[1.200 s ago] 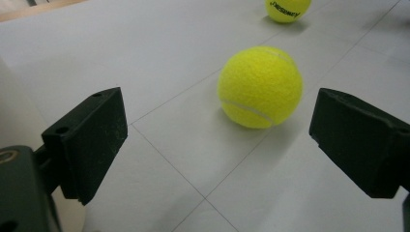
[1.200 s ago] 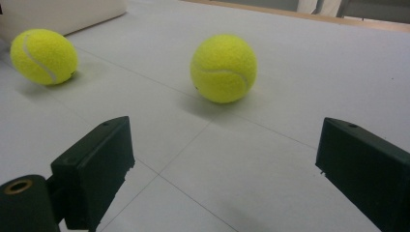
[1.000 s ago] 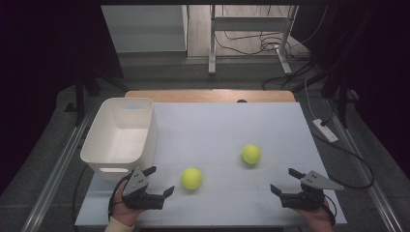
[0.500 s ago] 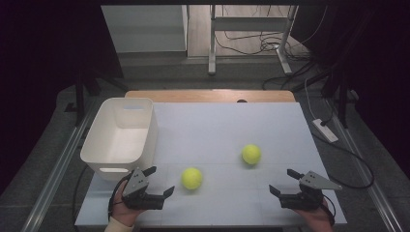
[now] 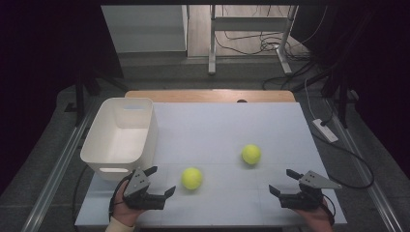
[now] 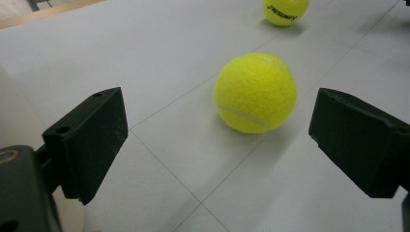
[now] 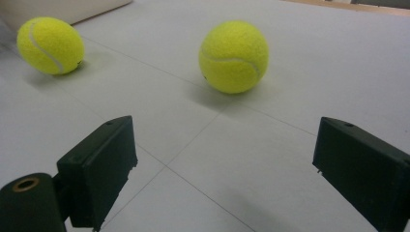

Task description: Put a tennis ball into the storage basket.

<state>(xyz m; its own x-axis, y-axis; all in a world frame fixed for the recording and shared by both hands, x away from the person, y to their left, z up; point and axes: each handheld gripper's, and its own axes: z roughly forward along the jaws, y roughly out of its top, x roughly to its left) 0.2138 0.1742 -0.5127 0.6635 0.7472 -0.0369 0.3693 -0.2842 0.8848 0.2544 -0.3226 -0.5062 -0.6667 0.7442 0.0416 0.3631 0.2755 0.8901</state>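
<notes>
Two yellow tennis balls lie on the white table (image 5: 222, 130). The nearer ball (image 5: 192, 178) (image 6: 255, 92) rests just right of my left gripper (image 5: 160, 180) (image 6: 217, 140), which stands open and empty with the ball a short way ahead of its jaws. The other ball (image 5: 251, 154) (image 7: 234, 56) (image 6: 284, 10) lies farther right. My right gripper (image 5: 284, 181) (image 7: 225, 169) sits open and empty near the front right edge, that ball ahead of it. In the right gripper view the nearer ball (image 7: 50, 45) is at the upper left.
An empty white plastic bin (image 5: 121, 135) stands at the left of the table, just behind my left hand. A wooden strip (image 5: 210, 95) runs along the far edge. Cables and a power strip (image 5: 325, 130) lie on the floor to the right.
</notes>
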